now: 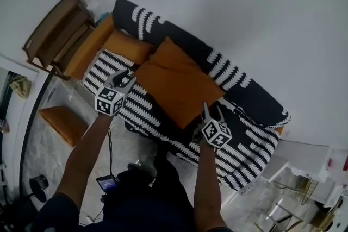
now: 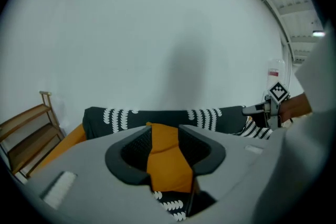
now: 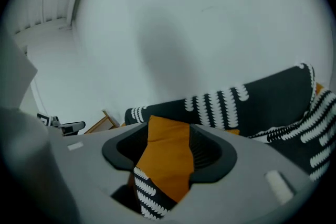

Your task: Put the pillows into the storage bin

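Altogether four orange pillows show in the head view. Three overlap on the one black-and-white covered sofa (image 1: 247, 95) at the frame's middle: the large pillow (image 1: 179, 89) lying flat, the rear pillow (image 1: 169, 51) against the backrest and the left pillow (image 1: 129, 46) at its upper left, while the floor pillow (image 1: 62, 123) lies alone at the left, below a single wooden chair (image 1: 54, 30). Two claws are out, the left claw (image 1: 120, 80) near the large pillow's left corner and the right claw (image 1: 209, 111) near its lower right edge, each released with jaws apart, the pillow seen beyond the gap.
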Demonstrator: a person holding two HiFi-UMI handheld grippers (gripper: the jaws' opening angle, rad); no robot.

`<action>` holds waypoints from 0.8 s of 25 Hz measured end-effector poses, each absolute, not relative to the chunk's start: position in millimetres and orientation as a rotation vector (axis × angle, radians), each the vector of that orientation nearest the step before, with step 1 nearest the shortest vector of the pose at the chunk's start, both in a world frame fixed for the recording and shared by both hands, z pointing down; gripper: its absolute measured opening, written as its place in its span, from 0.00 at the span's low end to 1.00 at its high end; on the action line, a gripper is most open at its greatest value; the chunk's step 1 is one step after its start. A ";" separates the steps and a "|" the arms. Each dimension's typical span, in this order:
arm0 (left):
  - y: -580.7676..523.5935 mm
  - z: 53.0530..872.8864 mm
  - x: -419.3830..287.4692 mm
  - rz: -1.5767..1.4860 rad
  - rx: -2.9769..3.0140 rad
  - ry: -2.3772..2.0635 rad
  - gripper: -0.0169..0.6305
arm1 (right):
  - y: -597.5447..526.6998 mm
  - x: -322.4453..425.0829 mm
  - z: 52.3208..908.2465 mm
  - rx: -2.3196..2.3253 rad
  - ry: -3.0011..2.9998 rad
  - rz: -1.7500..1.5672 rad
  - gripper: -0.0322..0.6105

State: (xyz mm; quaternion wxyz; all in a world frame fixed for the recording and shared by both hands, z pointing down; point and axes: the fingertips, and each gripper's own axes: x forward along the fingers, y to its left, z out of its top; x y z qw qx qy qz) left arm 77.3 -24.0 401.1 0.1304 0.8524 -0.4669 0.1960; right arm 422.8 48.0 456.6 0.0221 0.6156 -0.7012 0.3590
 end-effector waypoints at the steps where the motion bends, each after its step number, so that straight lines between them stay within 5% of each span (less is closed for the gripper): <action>1: -34.0 417.9 83.5 0.605 2.462 -1.344 0.27 | 47.4 432.0 476.4 1.928 -2.129 1.160 0.41; 13: -121.0 614.8 109.8 0.884 2.303 -1.274 0.36 | 42.0 485.4 676.7 2.023 -1.805 1.471 0.46; 20: -139.8 681.0 118.3 0.993 2.271 -1.233 0.42 | 28.6 483.1 736.9 1.994 -1.813 1.594 0.63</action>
